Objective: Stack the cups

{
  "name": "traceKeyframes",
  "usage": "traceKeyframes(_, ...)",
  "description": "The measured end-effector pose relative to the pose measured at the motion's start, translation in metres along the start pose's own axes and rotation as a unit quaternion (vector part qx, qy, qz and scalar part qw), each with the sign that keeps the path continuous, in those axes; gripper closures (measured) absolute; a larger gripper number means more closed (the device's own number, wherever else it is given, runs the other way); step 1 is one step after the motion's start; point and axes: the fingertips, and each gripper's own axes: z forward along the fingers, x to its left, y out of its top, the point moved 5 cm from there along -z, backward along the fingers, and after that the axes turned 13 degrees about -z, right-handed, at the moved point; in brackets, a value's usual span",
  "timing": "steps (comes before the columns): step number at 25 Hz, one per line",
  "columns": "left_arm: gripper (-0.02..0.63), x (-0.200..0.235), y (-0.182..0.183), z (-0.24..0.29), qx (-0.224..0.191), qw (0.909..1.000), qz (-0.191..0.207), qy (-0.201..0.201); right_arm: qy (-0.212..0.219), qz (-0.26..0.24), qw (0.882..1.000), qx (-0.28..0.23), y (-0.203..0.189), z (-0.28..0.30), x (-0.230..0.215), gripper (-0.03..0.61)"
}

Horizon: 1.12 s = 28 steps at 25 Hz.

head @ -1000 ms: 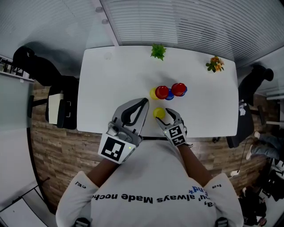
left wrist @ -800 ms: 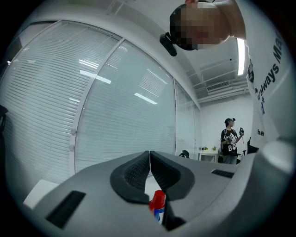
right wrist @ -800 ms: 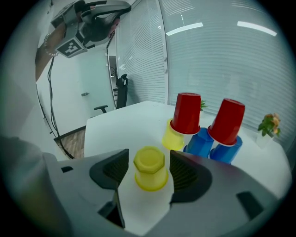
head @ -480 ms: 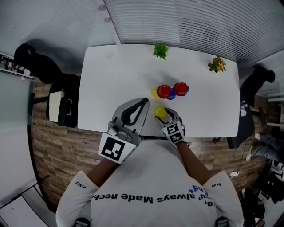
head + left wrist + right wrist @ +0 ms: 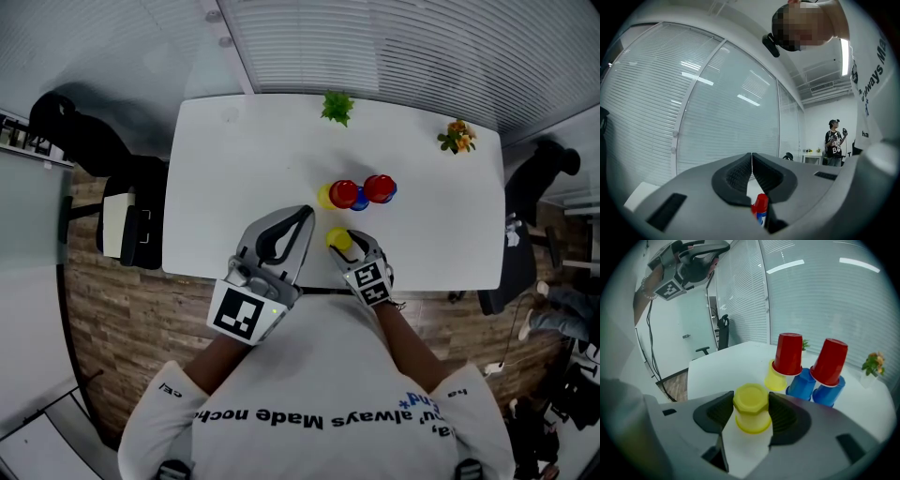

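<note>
We are at the pick-up step: the right claw (image 5: 751,418) reaches down at a slant over the near edge of the desk (image 5: 234,178), and the near yellow cup (image 5: 750,399) stands upside down on the desk between its jaws. Those jaws have just been closing, and in the right gripper view both ribbed pads now look to be touching the cup's upper sides, so we judge the grip as just made but perhaps not yet firm. The cup has not left the desk. Further back stand two short stacks, all upside down: the left red cup (image 5: 789,354) on the left blue cup (image 5: 803,383), and the right red cup (image 5: 830,361) on the right blue cup (image 5: 828,391), tilted a little. The far yellow cup (image 5: 776,378) sits just beside the left stack, on its near left side. The left claw (image 5: 307,212) hangs near the desk's front edge, roughly level, with its jaws pressed together on nothing. The next move, as we see it, calls for a secure squeeze without crushing the thin wall, then a straight lift. After that we would carry the cup towards the far yellow cup or one of the stacks and lower it squarely so the rim slips over. The stacks stand close together, so a sideways brush from the claw could topple them.
</note>
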Motion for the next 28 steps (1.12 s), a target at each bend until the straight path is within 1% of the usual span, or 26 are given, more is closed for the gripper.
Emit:
traceKeyframes(11, 0.592, -0.006, -0.005, 0.009, 0.001, 1.0000, -0.002, -0.008, -0.015, 0.022, 1.000, -0.016, 0.024, -0.046, -0.020, 0.333)
traceKeyframes(21, 0.592, -0.008, -0.004, 0.015, 0.001, 0.9999, -0.002, -0.016, -0.019, -0.011, 0.999, -0.039, 0.076, -0.087, -0.052, 0.333)
traceKeyframes(28, 0.592, -0.005, 0.000, 0.020, -0.003, 0.9998, 0.000, -0.018, -0.046, -0.034, 0.997, -0.047, 0.105, -0.095, -0.085, 0.333)
